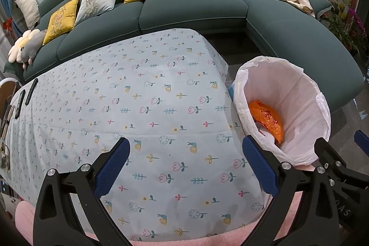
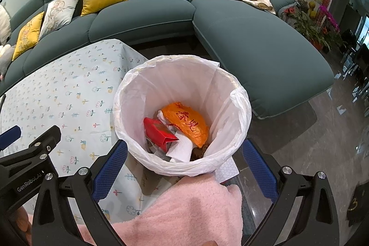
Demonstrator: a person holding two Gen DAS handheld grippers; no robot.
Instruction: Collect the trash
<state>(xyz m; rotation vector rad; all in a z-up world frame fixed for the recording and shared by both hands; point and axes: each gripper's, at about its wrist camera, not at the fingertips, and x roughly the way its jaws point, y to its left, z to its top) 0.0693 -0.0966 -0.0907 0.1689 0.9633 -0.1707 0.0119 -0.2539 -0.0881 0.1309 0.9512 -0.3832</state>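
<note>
A pink fleece cloth (image 2: pixel 191 211) is seen nearest the right wrist camera, lying below the fingers of the right gripper (image 2: pixel 184 167). The jaws of this gripper are spread wide apart and nothing is held between them. The gripper is positioned above the near rim of the trash bin (image 2: pixel 239 107), which is lined with a white plastic bag. Inside the bin, an orange bag with red characters (image 2: pixel 186 126), a red carton (image 2: pixel 159 133) and a white paper towel (image 2: pixel 182 148) are contained. The red carton lies just beside the orange bag, and the paper towel rests partly under both.

In the left wrist view, the left gripper (image 1: pixel 185 167) is also spread wide, with nothing held. It is positioned over the table (image 1: pixel 138 107), which is covered by a pale cloth printed with flowers and snails. 2 dark remote controls (image 1: pixel 25 96) lie at the table's far left edge. The bin stands just beside the table. A dark green sofa (image 1: pixel 196 10) with cushions runs behind.
</note>
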